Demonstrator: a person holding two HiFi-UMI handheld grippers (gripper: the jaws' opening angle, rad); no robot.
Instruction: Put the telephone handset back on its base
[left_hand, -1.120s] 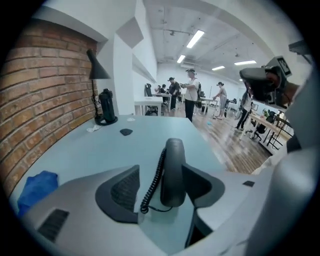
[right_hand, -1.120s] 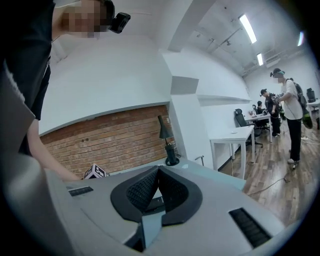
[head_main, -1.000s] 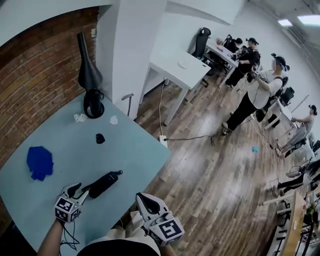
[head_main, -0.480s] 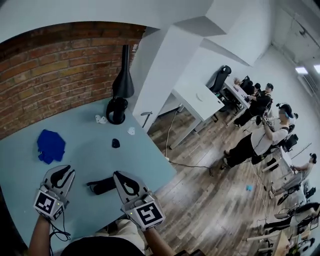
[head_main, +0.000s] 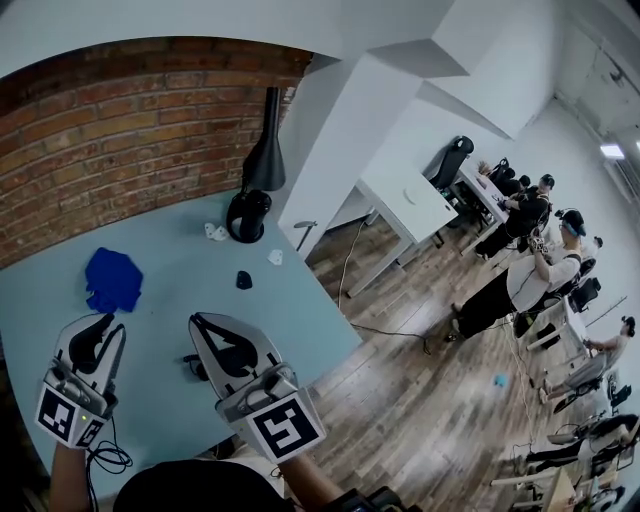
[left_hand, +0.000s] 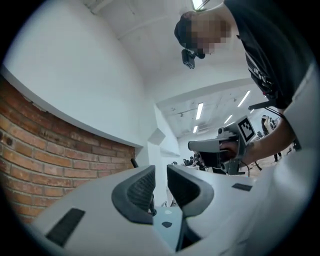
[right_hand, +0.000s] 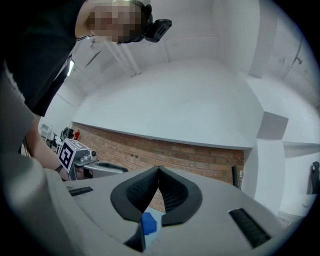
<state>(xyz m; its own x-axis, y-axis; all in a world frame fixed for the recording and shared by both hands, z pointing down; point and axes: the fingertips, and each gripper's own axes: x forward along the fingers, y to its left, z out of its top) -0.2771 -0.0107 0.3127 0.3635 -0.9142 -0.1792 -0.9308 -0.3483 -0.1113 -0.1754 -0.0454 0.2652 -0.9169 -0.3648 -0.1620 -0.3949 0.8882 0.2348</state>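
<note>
This is a shared open-plan office or lab workroom. A wood-plank floor (head_main: 430, 400) runs the length of the room between white walls, a white pillar (head_main: 340, 130) and one exposed brick wall (head_main: 110, 130). A light blue table (head_main: 170, 290) stands against the brick. Farther off are white tables (head_main: 405, 200) in a row, with a black high-backed office chair (head_main: 455, 160) at one. Several people (head_main: 520, 275) stand or sit around those tables. A cable (head_main: 385, 330) trails across the floor. In the left gripper view, strip lights (left_hand: 199, 111) line the ceiling.
</note>
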